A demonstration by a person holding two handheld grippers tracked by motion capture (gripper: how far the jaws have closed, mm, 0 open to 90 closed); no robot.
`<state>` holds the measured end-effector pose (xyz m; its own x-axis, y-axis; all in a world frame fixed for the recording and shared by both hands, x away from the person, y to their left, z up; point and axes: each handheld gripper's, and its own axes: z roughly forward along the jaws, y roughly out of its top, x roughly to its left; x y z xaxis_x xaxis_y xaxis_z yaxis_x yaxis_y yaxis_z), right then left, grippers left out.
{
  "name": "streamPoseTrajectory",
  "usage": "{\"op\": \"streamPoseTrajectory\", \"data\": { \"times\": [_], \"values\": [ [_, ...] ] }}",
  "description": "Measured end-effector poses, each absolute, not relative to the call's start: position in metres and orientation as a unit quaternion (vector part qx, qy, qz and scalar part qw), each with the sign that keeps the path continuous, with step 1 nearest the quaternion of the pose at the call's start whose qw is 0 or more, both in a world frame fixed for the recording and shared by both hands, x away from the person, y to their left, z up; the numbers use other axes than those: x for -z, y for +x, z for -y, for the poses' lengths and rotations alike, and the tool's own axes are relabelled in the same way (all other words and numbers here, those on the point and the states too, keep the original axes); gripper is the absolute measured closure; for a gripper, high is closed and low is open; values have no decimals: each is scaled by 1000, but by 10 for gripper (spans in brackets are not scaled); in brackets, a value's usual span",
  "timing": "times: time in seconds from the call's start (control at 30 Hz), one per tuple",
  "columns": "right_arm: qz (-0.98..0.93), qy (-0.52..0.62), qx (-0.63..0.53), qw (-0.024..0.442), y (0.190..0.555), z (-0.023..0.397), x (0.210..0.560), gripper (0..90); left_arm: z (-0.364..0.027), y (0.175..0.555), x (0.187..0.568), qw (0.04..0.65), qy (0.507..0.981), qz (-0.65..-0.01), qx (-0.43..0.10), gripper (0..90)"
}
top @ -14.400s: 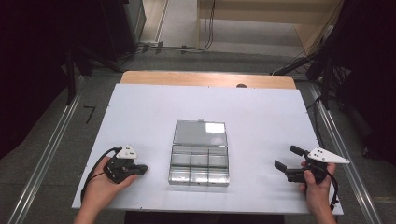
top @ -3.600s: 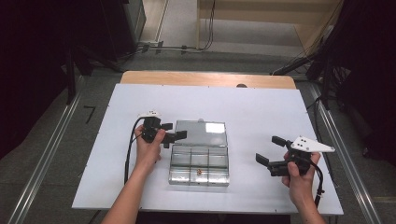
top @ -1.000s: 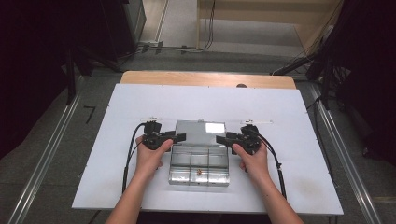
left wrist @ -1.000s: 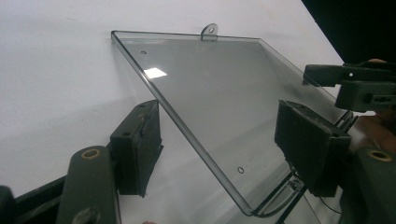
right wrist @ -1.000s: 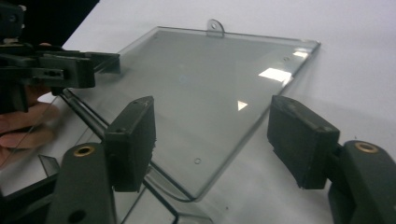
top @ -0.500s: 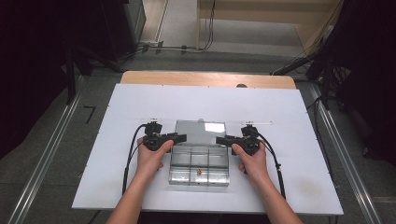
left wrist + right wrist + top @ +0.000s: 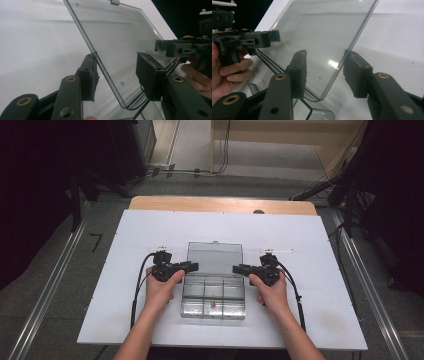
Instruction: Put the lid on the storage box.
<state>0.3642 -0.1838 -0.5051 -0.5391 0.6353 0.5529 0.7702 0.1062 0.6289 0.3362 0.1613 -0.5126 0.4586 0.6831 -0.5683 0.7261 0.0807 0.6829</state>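
Observation:
A clear plastic compartment box (image 7: 213, 295) lies mid-table with its lid (image 7: 215, 256) raised toward the far side. A small brownish item (image 7: 213, 304) sits in a front compartment. My left gripper (image 7: 192, 266) is at the lid's left edge, my right gripper (image 7: 237, 269) at its right edge. In the left gripper view the lid (image 7: 120, 37) stands edge-on between the jaws of the left gripper (image 7: 116, 67), with a gap at the far pad. The right gripper (image 7: 325, 67) straddles the lid (image 7: 324, 32) the same way. Both pairs of jaws have just been closing.
The white table (image 7: 125, 285) has bare room left and right of the box. A wooden strip (image 7: 222, 205) runs along its far edge. Cables trail from both grippers toward the person. Dark equipment and floor rails surround the table.
Both hands keep their places at the lid's sides and the jaws look slightly narrower. Seconds earlier the right gripper was out at the table's right side.

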Motion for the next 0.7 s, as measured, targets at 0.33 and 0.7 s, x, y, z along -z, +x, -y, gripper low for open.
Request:
{"op": "streamPoseTrajectory", "data": {
  "times": [0.33,0.7],
  "values": [
    [756,-439,484,41,357,185,497,616,-164,326,504,530,686,-499,-13,638],
    [771,-401,494,14,350,188,490,725,-170,319,497,545,696,-467,-23,749]
  ]
}}
